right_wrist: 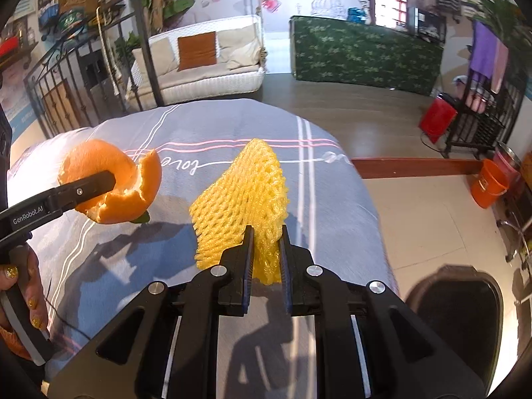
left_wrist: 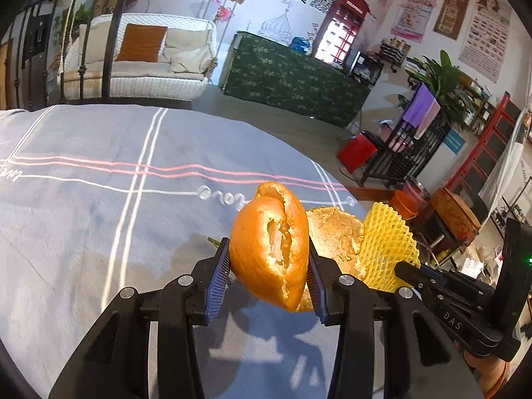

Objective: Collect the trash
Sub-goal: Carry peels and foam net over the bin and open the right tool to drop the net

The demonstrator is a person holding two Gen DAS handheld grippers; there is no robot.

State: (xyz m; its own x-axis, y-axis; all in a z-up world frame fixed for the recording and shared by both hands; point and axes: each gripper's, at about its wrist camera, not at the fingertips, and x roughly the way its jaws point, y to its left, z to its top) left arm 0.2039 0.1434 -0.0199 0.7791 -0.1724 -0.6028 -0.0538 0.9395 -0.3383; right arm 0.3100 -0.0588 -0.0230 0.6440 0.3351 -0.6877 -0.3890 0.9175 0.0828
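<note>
A grey-blue tablecloth [right_wrist: 212, 123] with white and pink stripes and cursive stitching covers the table, and both grippers hang above it with their shadows on the cloth below.

The right gripper [right_wrist: 266, 232] has its jaws drawn close together, the blue-padded fingers [right_wrist: 248, 259] pinching the lower edge of a yellow foam fruit net [right_wrist: 242, 193]. The net stands up from the jaws in a folded wedge, its peak pointing away from the camera, clear of the cloth. In the left wrist view the same net [left_wrist: 385, 246] shows just right of the orange peel, with the tip of the right gripper on its lower corner.

The left gripper [left_wrist: 269, 256] is held partly open, its ribbed blue pads [left_wrist: 219, 276] pressed on either side of a large piece of orange peel [left_wrist: 269, 249]. The peel is a hollow, torn shell held upright, lifted off the cloth. From the right wrist view the peel [right_wrist: 109, 179] is off to the left of the net, apart from it, with one black finger across its opening.

A dark-rimmed bin [right_wrist: 455, 312] sits on the floor at lower right, beyond the table edge.
</note>
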